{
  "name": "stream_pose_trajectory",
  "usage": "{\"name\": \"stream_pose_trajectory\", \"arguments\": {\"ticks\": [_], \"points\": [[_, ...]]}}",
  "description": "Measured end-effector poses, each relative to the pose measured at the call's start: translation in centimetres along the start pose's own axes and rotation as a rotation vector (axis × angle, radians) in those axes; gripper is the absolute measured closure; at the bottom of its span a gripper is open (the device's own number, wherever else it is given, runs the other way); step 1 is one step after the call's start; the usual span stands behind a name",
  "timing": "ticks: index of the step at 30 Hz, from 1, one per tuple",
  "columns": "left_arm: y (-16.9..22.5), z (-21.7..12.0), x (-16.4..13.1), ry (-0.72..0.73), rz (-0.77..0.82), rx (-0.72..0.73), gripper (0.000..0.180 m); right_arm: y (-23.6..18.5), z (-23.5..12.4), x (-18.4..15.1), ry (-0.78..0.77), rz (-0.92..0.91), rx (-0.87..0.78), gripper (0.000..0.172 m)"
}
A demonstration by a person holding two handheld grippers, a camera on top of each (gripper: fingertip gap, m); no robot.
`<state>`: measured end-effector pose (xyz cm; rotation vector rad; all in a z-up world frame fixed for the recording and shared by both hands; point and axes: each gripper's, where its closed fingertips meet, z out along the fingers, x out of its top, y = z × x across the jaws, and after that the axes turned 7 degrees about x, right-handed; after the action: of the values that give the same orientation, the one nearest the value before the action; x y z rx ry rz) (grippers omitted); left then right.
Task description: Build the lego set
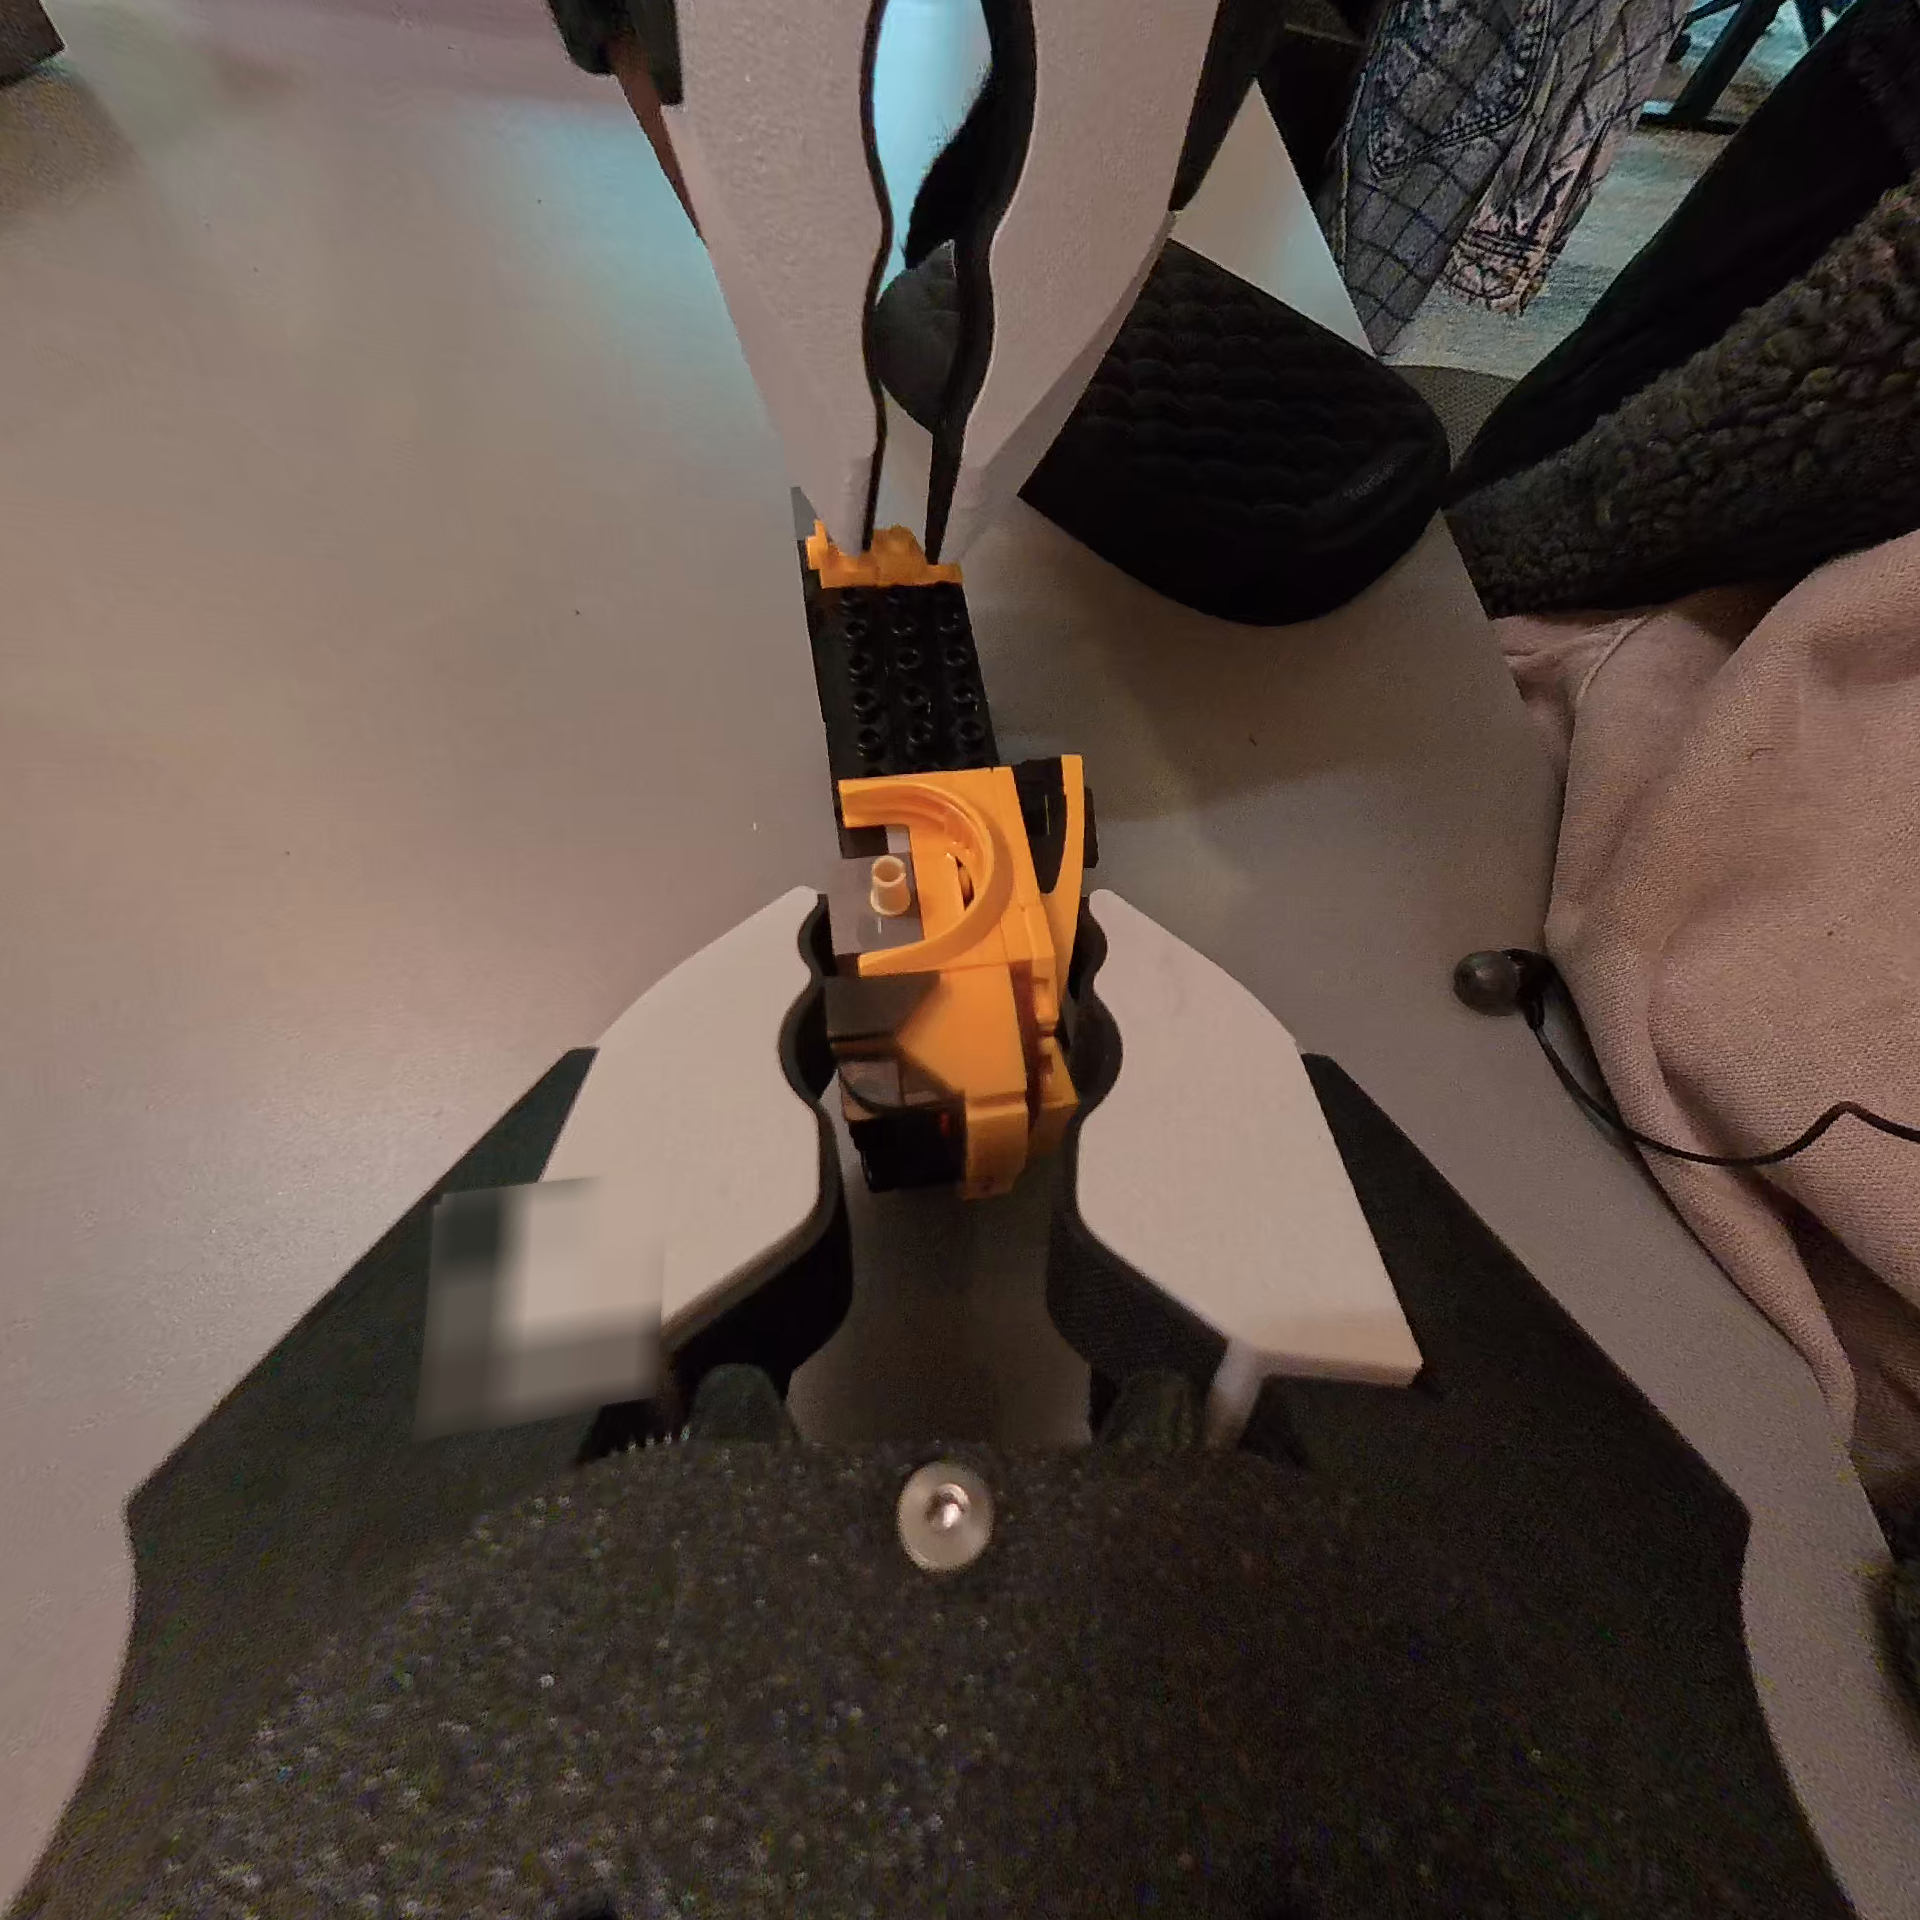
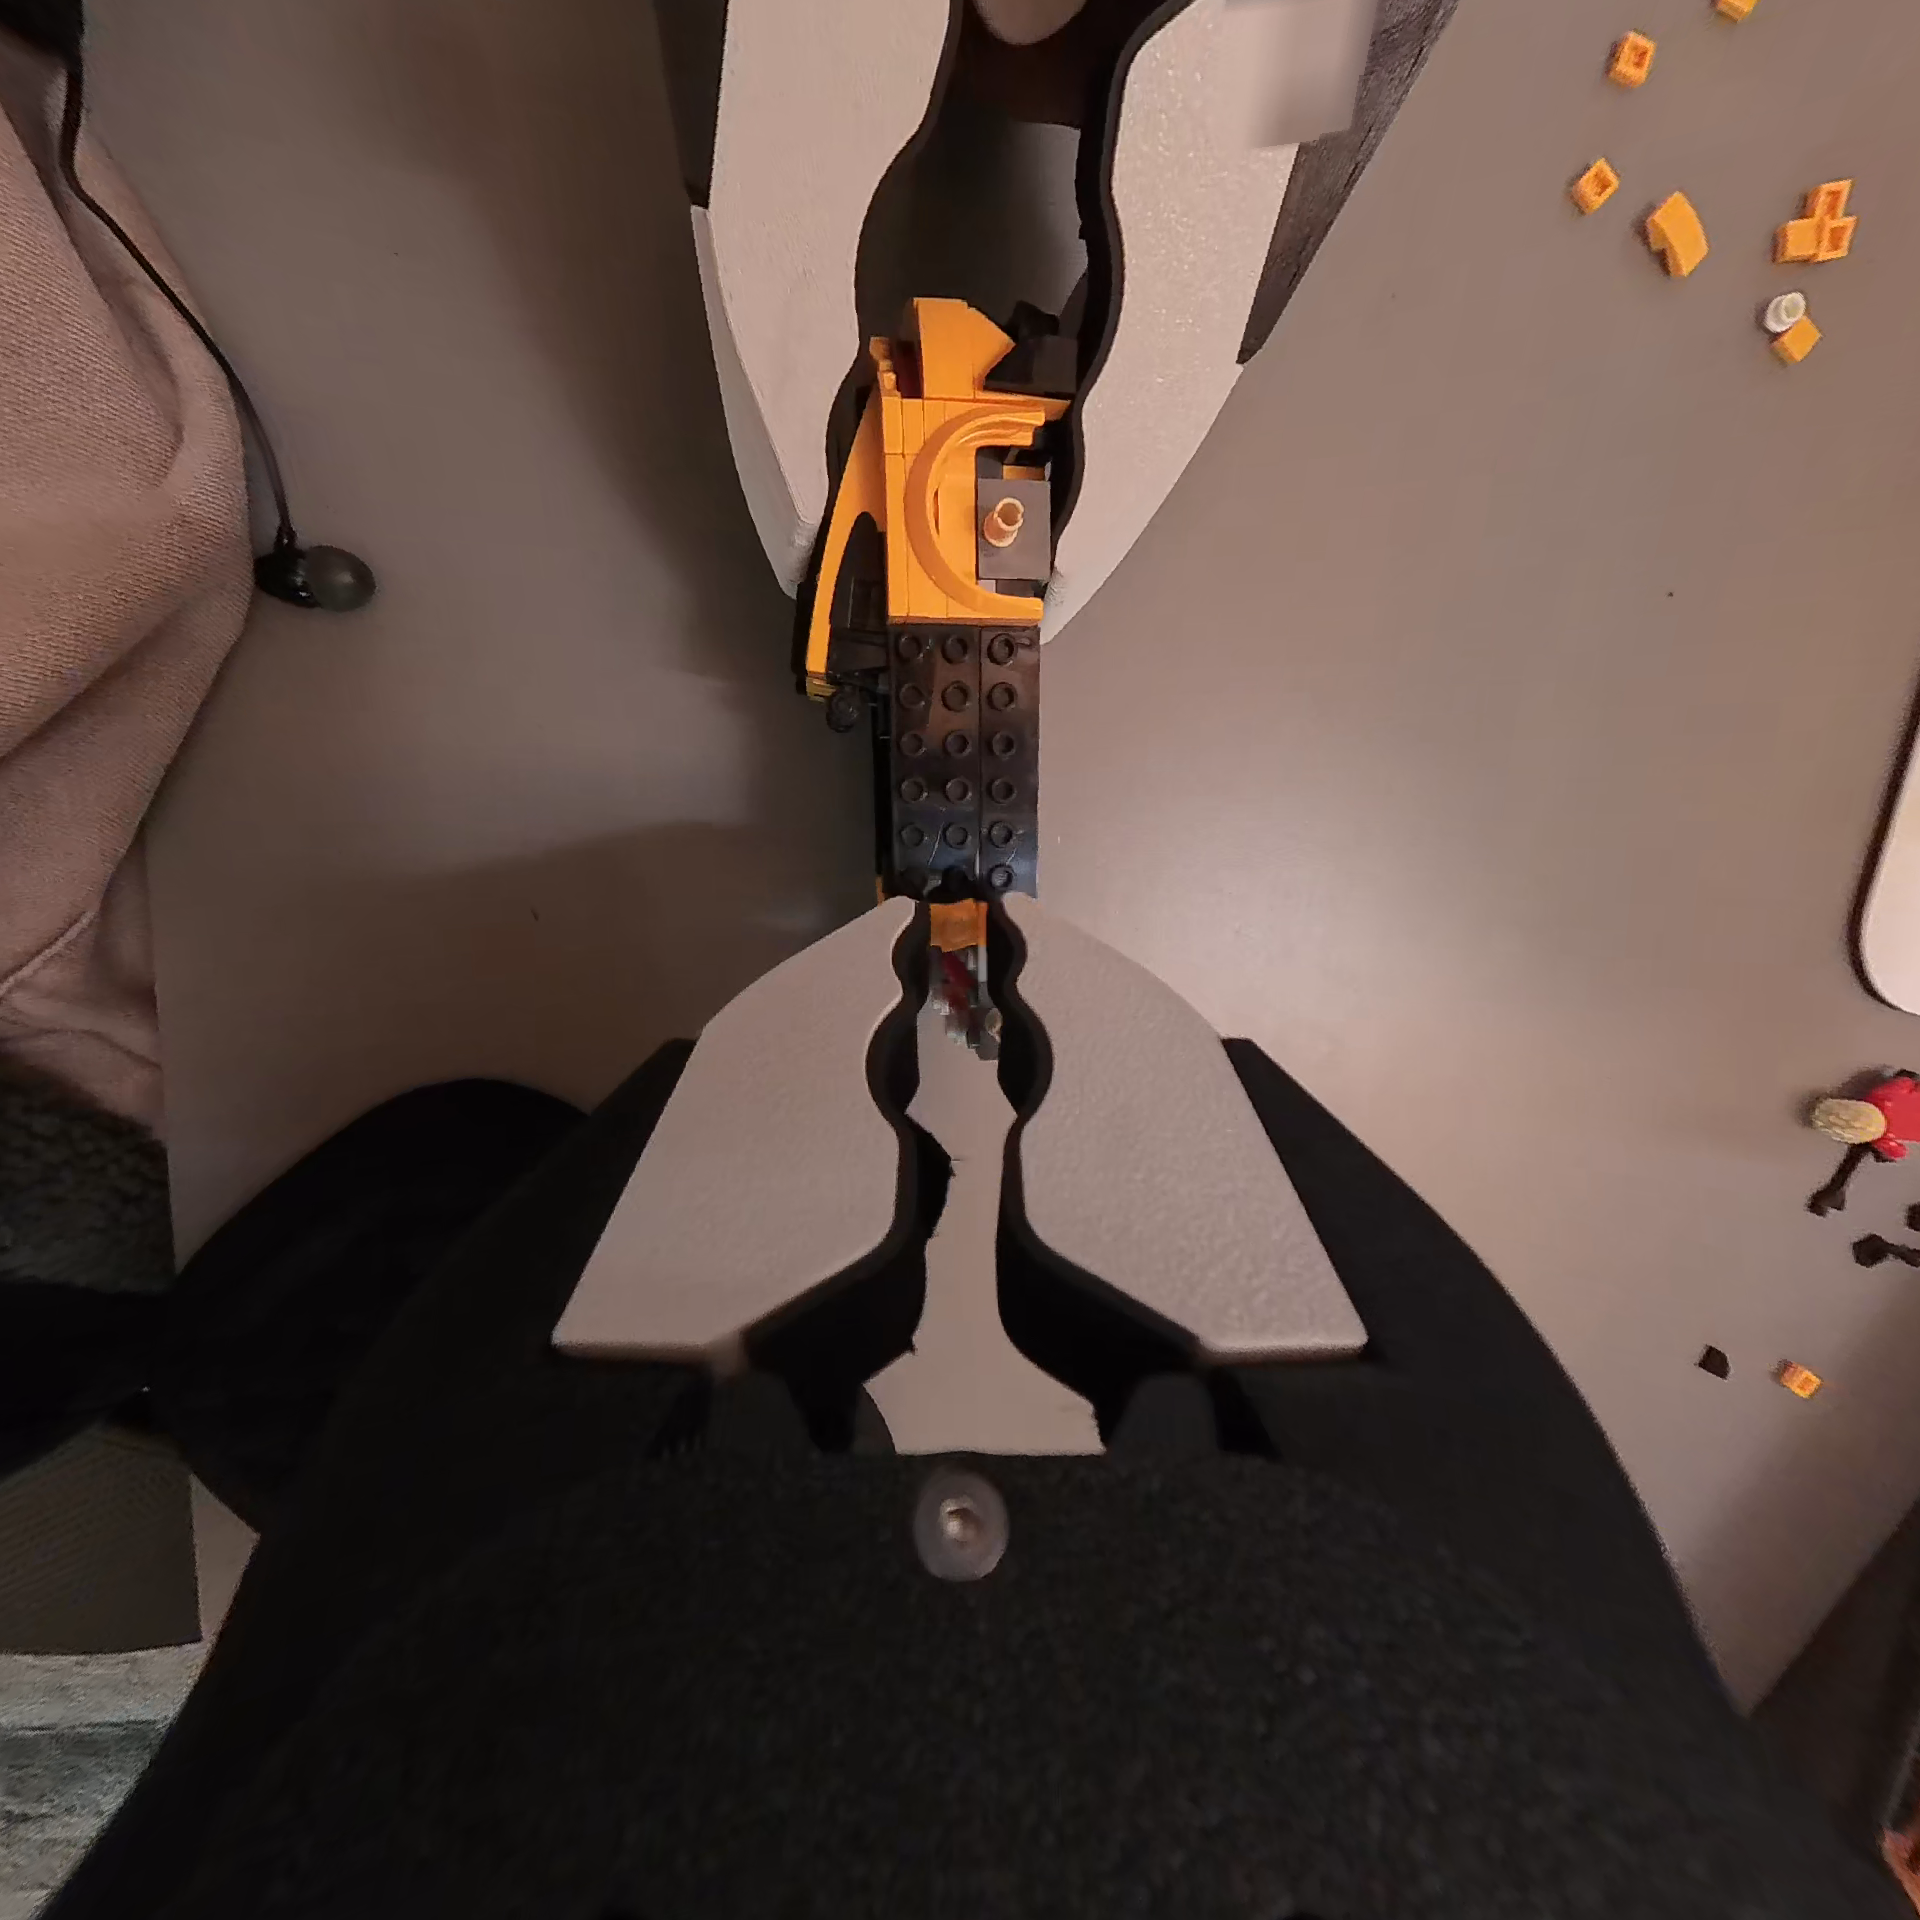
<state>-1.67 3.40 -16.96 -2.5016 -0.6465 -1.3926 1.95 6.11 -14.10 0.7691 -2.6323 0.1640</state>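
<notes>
Left gripper (image 1: 961, 997) clamps orange end of brick model (image 1: 935, 914); right gripper (image 2: 958, 935) pinches opposite end, above grey table (image 2: 1351, 779); loose orange bricks (image 2: 1704, 229) aside.

One brick model (image 2: 956, 582), orange and black. Two tools hold it: the left tool (image 1: 956, 935) at its orange end, the right tool (image 2: 958, 935) at the opposite end. Right of the model on the tabletop (image 2: 1403, 727) lie seven small loose orange bricks, six in a far cluster (image 2: 1675, 233) and one nearer (image 2: 1800, 1379). One earbud (image 2: 330, 578) lies left of the model. One black padded case (image 1: 1236, 436).
</notes>
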Motion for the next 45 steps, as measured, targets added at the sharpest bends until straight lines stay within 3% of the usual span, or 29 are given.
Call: {"name": "stream_pose_trajectory", "arguments": {"ticks": [13,21,27,45], "points": [[0.1,-0.1,0.0,0.001,-0.001,-0.002,0.138,0.0,-0.7,0.5,0.068,-0.01,-0.012,0.161],[0.0,-0.1,0.1,0.0,-0.014,0.012,0.138,-0.6,0.0,-0.2,0.081,-0.224,-0.347,0.148],[-0.1,0.1,0.3,0.002,-0.05,0.035,0.138,0.1,0.3,-0.1,0.126,-0.257,-0.617,0.145],[-0.1,0.0,0.4,0.009,-0.091,0.037,0.138,0.4,0.5,-0.2,0.212,-0.18,-0.732,0.144]]}}
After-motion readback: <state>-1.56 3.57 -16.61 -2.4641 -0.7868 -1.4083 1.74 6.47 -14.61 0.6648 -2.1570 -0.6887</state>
